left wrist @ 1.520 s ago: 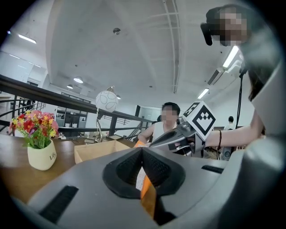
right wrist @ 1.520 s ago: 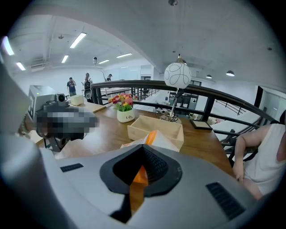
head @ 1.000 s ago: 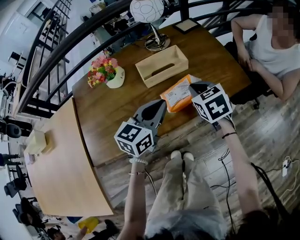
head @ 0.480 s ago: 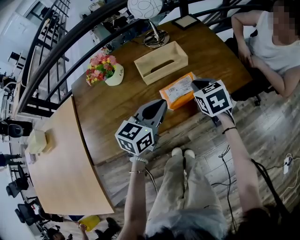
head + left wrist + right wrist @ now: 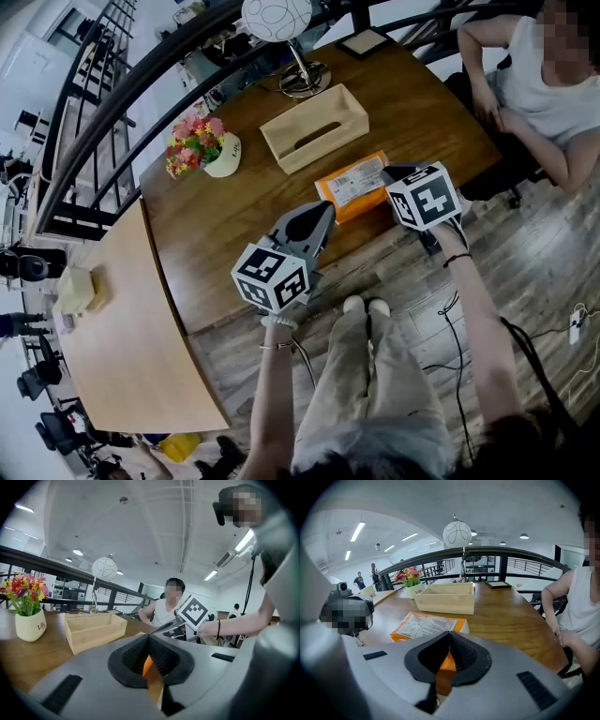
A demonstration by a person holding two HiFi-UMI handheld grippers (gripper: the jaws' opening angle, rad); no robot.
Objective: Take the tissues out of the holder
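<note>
Table (image 5: 216,234) carries the wooden holder (image 5: 314,128), which looks empty, and the orange tissue pack (image 5: 354,186) flat just beside it, at the right tool (image 5: 450,633); that and the left tool (image 5: 149,637) are both pressed together on nothing; pack likely light, soft, slick-wrapped, so pinch a short edge.

The white vase (image 5: 31,625) carries the word "Life" on its side. Print on the orange tissue pack (image 5: 426,625) is too small to read.
</note>
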